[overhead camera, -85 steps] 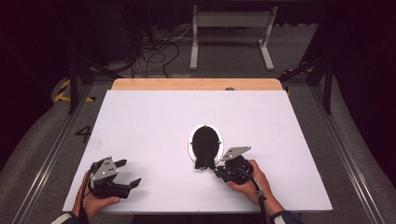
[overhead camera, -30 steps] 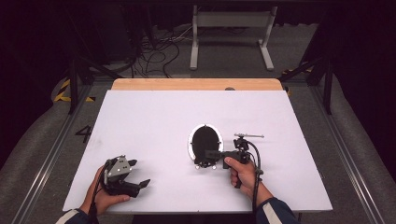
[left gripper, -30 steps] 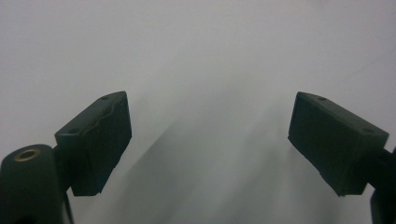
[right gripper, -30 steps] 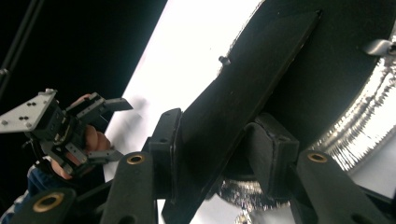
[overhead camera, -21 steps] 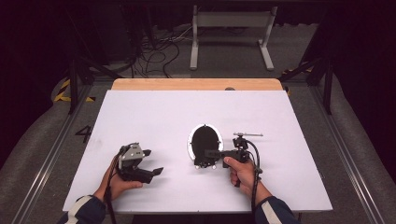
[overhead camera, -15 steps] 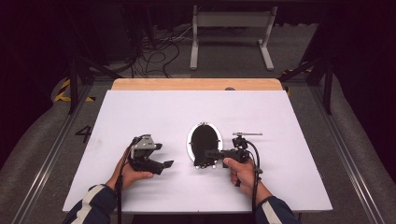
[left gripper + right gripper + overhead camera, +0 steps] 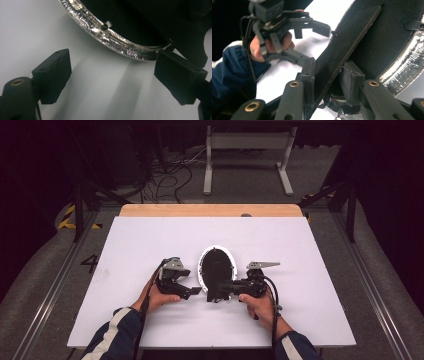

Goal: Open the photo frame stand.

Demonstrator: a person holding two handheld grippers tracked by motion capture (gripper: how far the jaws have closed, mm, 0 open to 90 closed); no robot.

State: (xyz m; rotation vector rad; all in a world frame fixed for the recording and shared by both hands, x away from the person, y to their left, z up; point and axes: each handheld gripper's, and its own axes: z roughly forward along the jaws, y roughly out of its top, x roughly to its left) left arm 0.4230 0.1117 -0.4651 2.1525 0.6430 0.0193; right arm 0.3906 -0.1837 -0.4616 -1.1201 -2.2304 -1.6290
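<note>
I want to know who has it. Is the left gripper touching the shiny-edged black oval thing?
Apart. In the left gripper view, bare white table lies between the left gripper's open jaws, and the oval's silver rim sits beyond them with a gap.

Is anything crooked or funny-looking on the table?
Yes. The black flap of the silver-rimmed oval thing sticks up at a slant instead of lying flat, pinched in the right claw. The left claw waits open beside the shiny rim.

Two black jaws stand wide apart over the white table (image 7: 105, 82). Just beyond them lies a dark round object (image 7: 130, 22) with a glittering silver rim (image 7: 117, 43), possibly a mirror.
</note>
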